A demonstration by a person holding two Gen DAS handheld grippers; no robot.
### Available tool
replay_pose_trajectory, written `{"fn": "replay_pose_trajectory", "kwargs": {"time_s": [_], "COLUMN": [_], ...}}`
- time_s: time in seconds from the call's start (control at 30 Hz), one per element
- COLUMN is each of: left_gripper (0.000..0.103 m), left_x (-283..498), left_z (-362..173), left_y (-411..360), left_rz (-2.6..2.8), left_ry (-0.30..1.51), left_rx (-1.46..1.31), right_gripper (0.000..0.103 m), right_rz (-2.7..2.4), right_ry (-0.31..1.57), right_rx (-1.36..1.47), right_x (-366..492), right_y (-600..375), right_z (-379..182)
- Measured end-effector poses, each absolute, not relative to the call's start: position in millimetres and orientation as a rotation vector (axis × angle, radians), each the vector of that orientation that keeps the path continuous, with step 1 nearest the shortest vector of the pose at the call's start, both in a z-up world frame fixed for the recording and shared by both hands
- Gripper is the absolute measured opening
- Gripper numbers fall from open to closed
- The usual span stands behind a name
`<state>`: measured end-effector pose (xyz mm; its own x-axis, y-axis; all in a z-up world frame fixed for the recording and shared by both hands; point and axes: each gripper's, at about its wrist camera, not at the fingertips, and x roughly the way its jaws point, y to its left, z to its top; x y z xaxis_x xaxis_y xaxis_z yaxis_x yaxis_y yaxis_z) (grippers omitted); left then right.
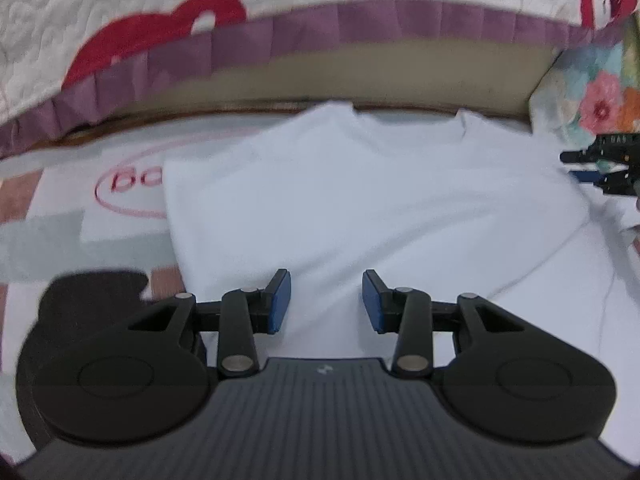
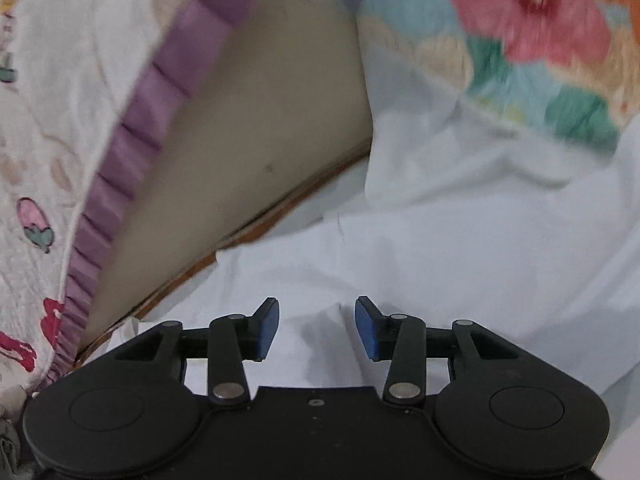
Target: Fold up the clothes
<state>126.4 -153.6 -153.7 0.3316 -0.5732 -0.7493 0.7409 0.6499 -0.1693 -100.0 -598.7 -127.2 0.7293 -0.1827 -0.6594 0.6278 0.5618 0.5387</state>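
In front of the bed base [image 1: 360, 76], in the left wrist view, the white shirt [image 1: 360, 200] lies flat on a printed mat [image 1: 120, 184], collar towards the base, likely spread for folding. The left gripper [image 1: 326, 302] hovers over its near part, jaws apart, holding nothing. In the right wrist view, the right gripper [image 2: 316, 326] stands parted and empty above rumpled shirt cloth beside that base; a floral quilt [image 2: 520, 40] crowds the cloth's far edge.

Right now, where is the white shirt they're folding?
In the left wrist view the white shirt lies flat on the patterned mat, just ahead of the open jaws, its collar toward the bed's purple frill.
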Motion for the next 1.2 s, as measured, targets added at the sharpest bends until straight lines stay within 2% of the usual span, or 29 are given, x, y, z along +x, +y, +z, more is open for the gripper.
{"fn": "replay_pose_trajectory", "kwargs": {"time_s": [0.07, 0.17, 0.23, 0.43, 0.57, 0.7, 0.73, 0.8, 0.93, 0.97, 1.0, 1.1, 1.13, 1.17, 1.2], "left_gripper": [0.039, 0.039, 0.039, 0.039, 0.039, 0.039, 0.039, 0.04, 0.04, 0.04, 0.04, 0.04, 0.04, 0.04, 0.04], "left_x": [121.4, 114.0, 111.5, 112.9, 113.0, 112.2, 112.3, 112.6, 110.0, 109.2, 108.4, 107.6, 107.8, 107.9, 108.0], "left_z": [-157.2, -158.4, -159.7, -160.3, -160.6, -161.5, -161.7, -162.4, -164.0, -164.3, -164.6, -165.6, -165.9, -166.1, -166.3], "left_y": [-149.4, -148.1, -148.7, -145.3, -147.6, -148.9, -148.5, -147.5, -147.6, -147.6, -147.7, -146.8, -146.3, -145.8, -145.0], "left_rz": [-0.868, -0.87, -0.875, -0.873, -0.867, -0.871, -0.873, -0.875, -0.871, -0.87, -0.869, -0.871, -0.874, -0.877, -0.884], "left_ry": [0.864, 0.843, 0.828, 0.817, 0.82, 0.814, 0.811, 0.808, 0.794, 0.789, 0.785, 0.779, 0.778, 0.777, 0.774], "left_rx": [0.224, 0.274, 0.299, 0.292, 0.299, 0.313, 0.313, 0.311, 0.313, 0.315, 0.318, 0.317, 0.317, 0.318, 0.321], "right_gripper": [0.046, 0.016, 0.009, 0.008, 0.008, 0.016, 0.019, 0.038, 0.046, 0.052, 0.062, 0.064, 0.062, 0.026, 0.003], "right_rz": [-0.513, -0.46, -0.429, -0.253, -0.086, -0.116, -0.121, -0.123, -0.121, -0.128, -0.139, -0.186, -0.202, -0.214, -0.222], "right_ry": [0.605, 0.581, 0.556, 0.419, 0.553, 0.724, 0.721, 0.672, 0.604, 0.604, 0.603, 0.585, 0.569, 0.547, 0.523], "right_rx": [0.856, 0.833, 0.757, 0.593, 0.517, 0.418, 0.436, 0.492, 0.56, 0.559, 0.572, 0.648, 0.693, 0.722, 0.73], "right_x": [-93.7, -91.0, -90.8, -108.8, -126.1, -128.9, -130.7, -133.4, -129.1, -124.4, -119.7, -106.3, -101.5, -99.3, -99.6], "right_y": [-597.0, -586.7, -574.4, -526.2, -481.0, -464.5, -466.9, -474.2, -484.6, -485.4, -487.8, -501.0, -507.9, -515.8, -524.4], "right_z": [-132.4, -131.1, -123.0, -86.7, -102.2, -127.1, -128.3, -124.4, -113.7, -112.4, -111.7, -114.8, -115.3, -115.0, -110.5]}}
